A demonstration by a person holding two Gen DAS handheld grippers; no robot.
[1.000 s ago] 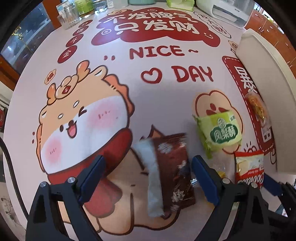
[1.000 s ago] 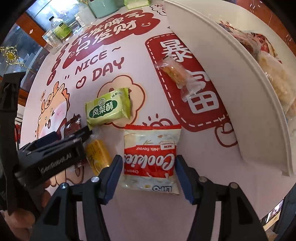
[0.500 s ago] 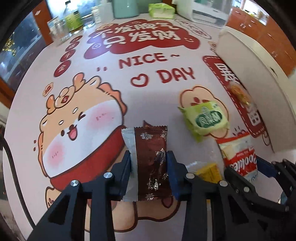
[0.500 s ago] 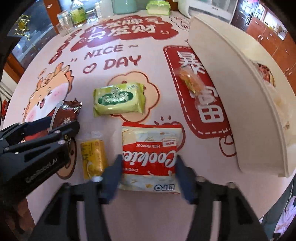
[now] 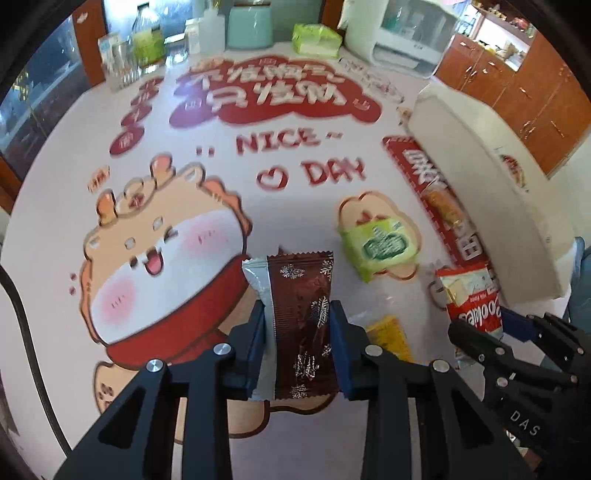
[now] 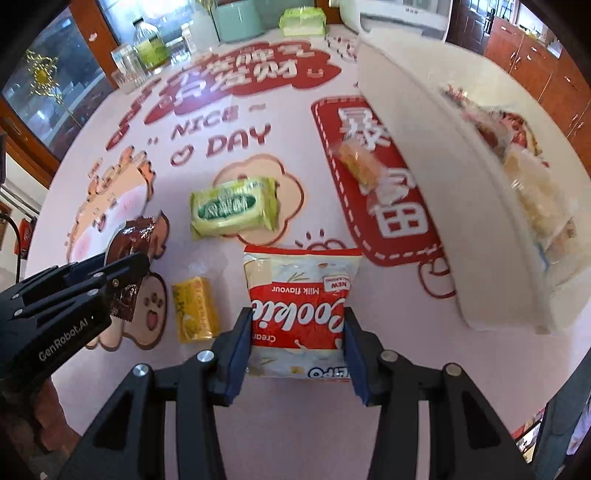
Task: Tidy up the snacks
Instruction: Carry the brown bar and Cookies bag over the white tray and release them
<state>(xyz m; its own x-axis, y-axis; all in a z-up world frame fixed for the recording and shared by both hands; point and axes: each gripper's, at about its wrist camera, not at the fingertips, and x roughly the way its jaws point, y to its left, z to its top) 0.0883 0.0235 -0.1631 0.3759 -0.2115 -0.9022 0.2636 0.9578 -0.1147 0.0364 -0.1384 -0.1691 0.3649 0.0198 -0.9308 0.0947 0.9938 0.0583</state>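
My left gripper (image 5: 297, 347) grips a brown snowflake-print snack packet (image 5: 303, 295) by its long sides, jaws still closing, holding it above the printed tablecloth. My right gripper (image 6: 297, 343) has a red-and-white cookie packet (image 6: 299, 295) pressed between its blue pads, jaws also still closing. On the cloth lie a green packet (image 6: 232, 206), a yellow packet (image 6: 194, 310) and a clear-wrapped orange snack (image 6: 360, 166). At the right stands a white tray (image 6: 424, 166) holding several wrapped snacks (image 6: 532, 184). The left gripper (image 6: 122, 266) with its brown packet shows at the left of the right wrist view.
Along the table's far edge stand glasses (image 5: 118, 66), a bottle (image 5: 147, 40), a mint-green container (image 5: 249, 26), a green tissue pack (image 5: 316, 38) and a white appliance (image 5: 406, 40). Wooden cabinets (image 5: 517, 74) rise behind the tray.
My left jaws closed from wide open onto the brown packet and raised it off the cloth. The right jaws narrowed onto the cookie packet and rose a little with it.
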